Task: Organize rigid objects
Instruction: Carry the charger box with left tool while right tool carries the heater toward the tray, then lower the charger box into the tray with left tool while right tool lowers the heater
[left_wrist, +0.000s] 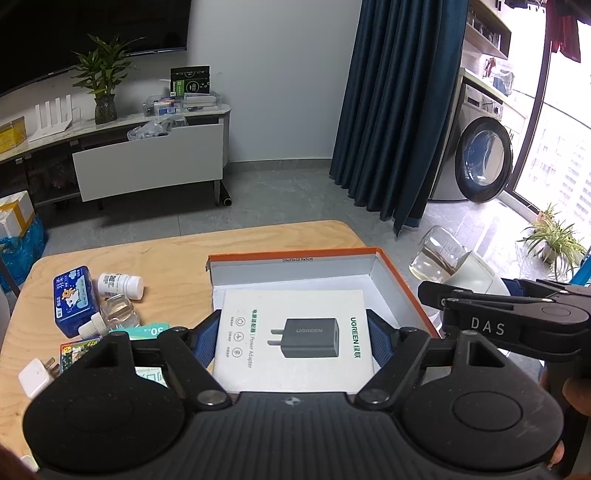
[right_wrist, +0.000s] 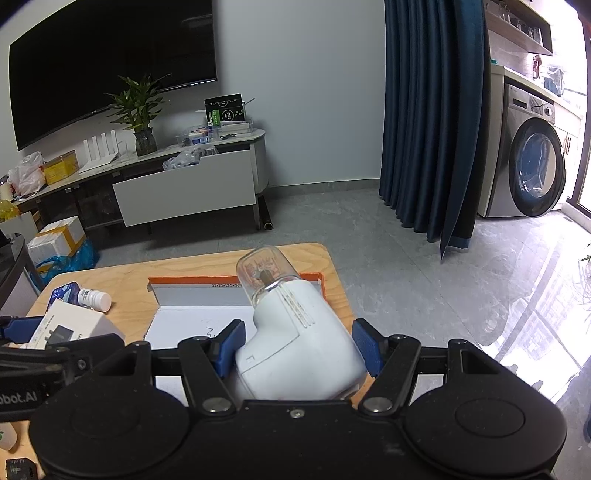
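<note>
Over the orange box I hold both loads: left gripper clamped on the adapter box, right gripper clamped on the grinder, glass end forward

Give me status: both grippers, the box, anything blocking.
Left gripper shut on white adapter box, over open orange-rimmed box. Right gripper shut on white appliance with glass dome. Nothing blocking the box.

One open cardboard box, one adapter box, one white pill bottle at nine o'clock, two grippers.
</note>
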